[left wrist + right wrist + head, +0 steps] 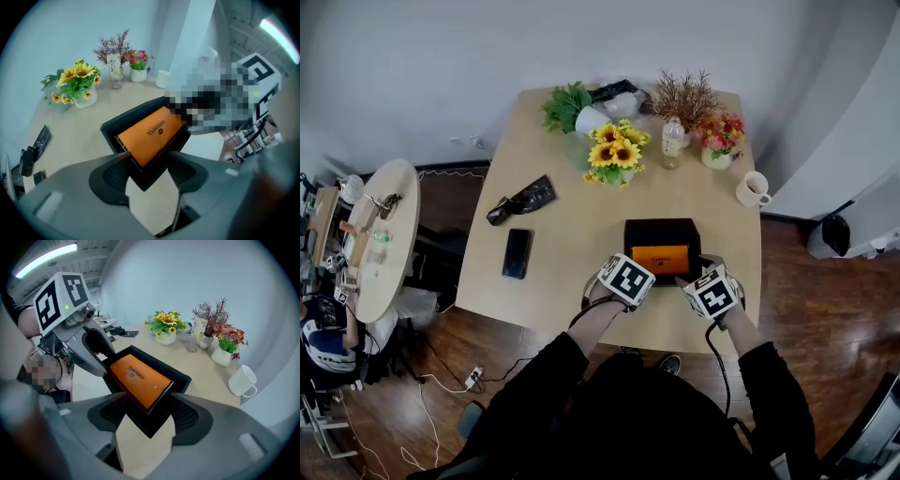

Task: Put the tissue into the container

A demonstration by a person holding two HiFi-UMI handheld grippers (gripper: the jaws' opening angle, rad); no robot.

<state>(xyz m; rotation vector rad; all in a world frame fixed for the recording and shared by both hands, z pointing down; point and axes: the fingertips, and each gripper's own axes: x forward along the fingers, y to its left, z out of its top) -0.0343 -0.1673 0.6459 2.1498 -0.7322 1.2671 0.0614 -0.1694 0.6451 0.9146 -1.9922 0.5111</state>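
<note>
Head view, orange tissue pack (660, 259) in boxy black container (661, 227), wooden table (572, 234)

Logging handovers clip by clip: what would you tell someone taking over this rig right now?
Left gripper: open, straddling one near corner of the container.
Right gripper: open, straddling the other near corner.
Tissue pack: inside the container, possibly a little tilted.
Done: the pack is in.
Left: check that it sits flat, then draw both grippers back.
</note>
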